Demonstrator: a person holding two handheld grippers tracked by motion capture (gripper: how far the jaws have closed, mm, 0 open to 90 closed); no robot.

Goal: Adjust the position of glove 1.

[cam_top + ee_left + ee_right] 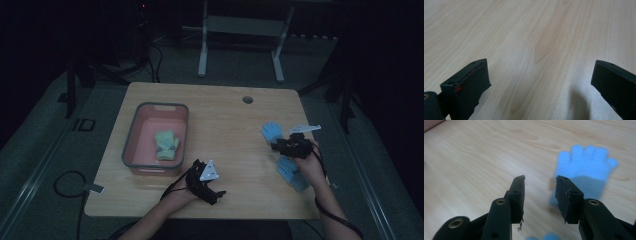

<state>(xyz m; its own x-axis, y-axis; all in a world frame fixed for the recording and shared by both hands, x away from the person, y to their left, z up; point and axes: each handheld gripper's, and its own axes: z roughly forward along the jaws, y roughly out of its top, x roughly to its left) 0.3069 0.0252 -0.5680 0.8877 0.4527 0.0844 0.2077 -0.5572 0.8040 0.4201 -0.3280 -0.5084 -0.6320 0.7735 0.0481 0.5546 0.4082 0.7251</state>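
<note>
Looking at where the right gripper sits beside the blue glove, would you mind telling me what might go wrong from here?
The right gripper has its jaws open beside the upper blue glove, not around it, so closing now would likely grab nothing. The glove lies flat on the table, so the jaws might slide over it or only pinch an edge. A second blue glove lies under the right hand and might get dragged along.

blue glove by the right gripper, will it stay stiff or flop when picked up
Probably floppy: the blue glove lies flat on the table like thin cloth. It looks light, so a push would likely slide or bunch it. The right gripper stands open beside it.
</note>
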